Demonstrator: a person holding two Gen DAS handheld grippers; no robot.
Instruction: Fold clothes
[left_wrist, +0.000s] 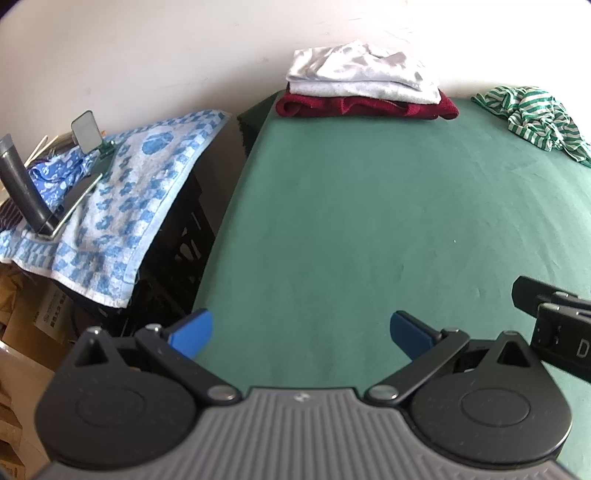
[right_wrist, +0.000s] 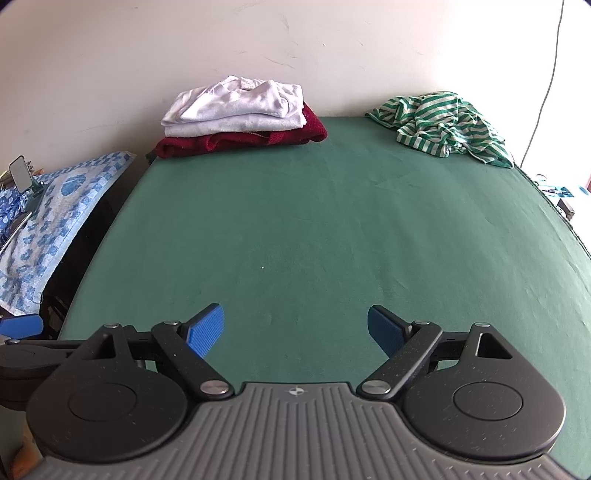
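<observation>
Both the left gripper (left_wrist: 301, 334) and right gripper (right_wrist: 295, 330) hover wide open and empty over the green table (right_wrist: 314, 229). The crumpled striped garment (right_wrist: 441, 125) lies at the far right corner, well apart from the folded stack (right_wrist: 240, 114); a blue towel (left_wrist: 122, 206) drapes a crate beside the table.

Twin handheld grippers showed matching black-and-grey builds with blue finger pads.

The left gripper (left_wrist: 301, 334) carried a ribbed grey body flanked by two rounded black housings, each with a recessed circular disc, while black link arms ran from silver pivot screws to ribbed blue pads (left_wrist: 192, 332). A small white emblem marked the grey body's front edge. The right gripper (right_wrist: 295, 330) was built alike: grey ridged centre, black rounded housings with triangular cut-outs, silver screws at the joints and textured blue pads (right_wrist: 205, 330), its emblem a small cross-like mark.
</observation>
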